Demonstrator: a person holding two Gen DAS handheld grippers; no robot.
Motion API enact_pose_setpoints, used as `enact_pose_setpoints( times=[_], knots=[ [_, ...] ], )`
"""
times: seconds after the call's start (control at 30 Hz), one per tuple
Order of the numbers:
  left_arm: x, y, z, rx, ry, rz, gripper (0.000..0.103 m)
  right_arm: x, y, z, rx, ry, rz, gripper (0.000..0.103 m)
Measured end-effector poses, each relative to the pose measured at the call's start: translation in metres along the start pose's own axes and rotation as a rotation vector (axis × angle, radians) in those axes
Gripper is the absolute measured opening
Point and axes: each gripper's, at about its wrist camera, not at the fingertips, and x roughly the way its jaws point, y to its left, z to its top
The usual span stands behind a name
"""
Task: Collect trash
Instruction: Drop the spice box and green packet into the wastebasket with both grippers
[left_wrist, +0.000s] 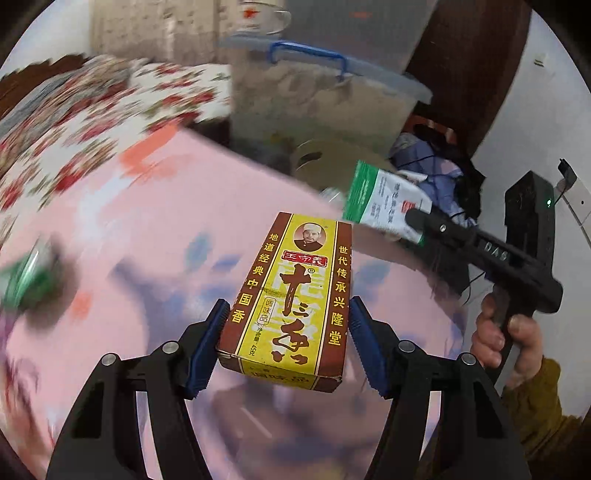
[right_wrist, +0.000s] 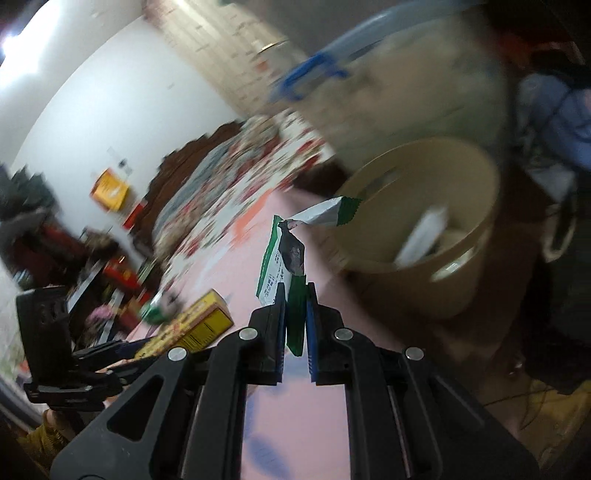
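My left gripper (left_wrist: 286, 325) is shut on a yellow and brown spice box (left_wrist: 291, 295), held above the pink bedsheet (left_wrist: 129, 229). The box also shows in the right wrist view (right_wrist: 192, 328). My right gripper (right_wrist: 295, 325) is shut on a green and white torn packet (right_wrist: 282, 266), held up near a tan round bin (right_wrist: 461, 280) with paper trash inside. In the left wrist view the right gripper (left_wrist: 417, 221) holds that packet (left_wrist: 384, 199) beyond the box, close to the bin (left_wrist: 325, 158).
A clear storage tub with a blue handle (left_wrist: 314, 92) stands behind the bin. A floral quilt (left_wrist: 74, 122) covers the bed's far side. A green wrapper (left_wrist: 26, 280) lies on the sheet at left. Clothes and cables (left_wrist: 436, 173) pile at right.
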Motion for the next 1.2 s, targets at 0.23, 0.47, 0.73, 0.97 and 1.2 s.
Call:
enact_pose_setpoints(
  times=[0.23, 0.47, 0.73, 0.97, 1.2],
  knots=[
    [0.07, -0.052, 0.091, 0.098, 0.004, -0.011, 0.062, 0.015, -0.046, 0.052, 0.019, -0.007, -0.146, 0.014],
    [0.127, -0.063, 0.122, 0.09, 0.055, 0.082, 0.086, 0.037, -0.066, 0.063, 0.076, 0.002, -0.18, 0.066],
    [0.067, -0.039, 0.087, 0.044, -0.019, 0.035, 0.086, 0.015, -0.046, 0.058, 0.089, -0.111, -0.136, 0.081],
    [-0.003, -0.023, 0.012, 0.029, -0.082, 0.082, 0.086, -0.004, -0.001, 0.015, 0.103, -0.126, -0.077, 0.081],
    [-0.042, -0.002, -0.044, -0.029, -0.115, 0.175, 0.086, -0.014, 0.045, -0.042, 0.068, -0.086, -0.108, 0.081]
  ],
)
